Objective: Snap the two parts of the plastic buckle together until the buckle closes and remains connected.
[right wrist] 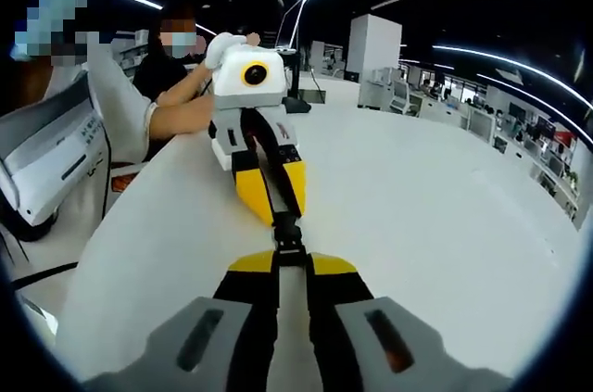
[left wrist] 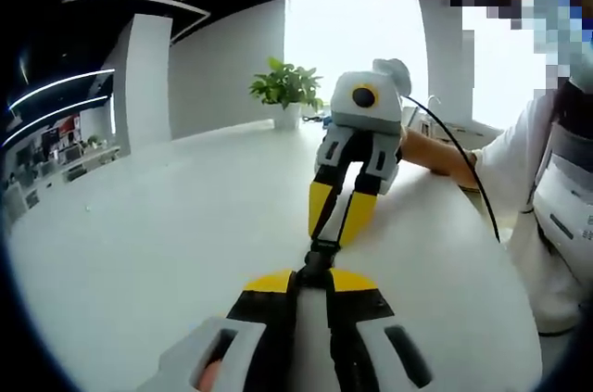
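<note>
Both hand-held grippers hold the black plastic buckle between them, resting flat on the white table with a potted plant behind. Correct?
Not quite: the black plastic buckle is held above the white table, not resting on it, as the left gripper view shows. Both the left hand-held gripper and right hand-held gripper grip it; the potted plant stands behind.

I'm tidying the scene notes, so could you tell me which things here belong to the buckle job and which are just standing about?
Job: buckle, held between left gripper and right gripper, both shut on it, above the table.

Standing about: plant, cable.
</note>
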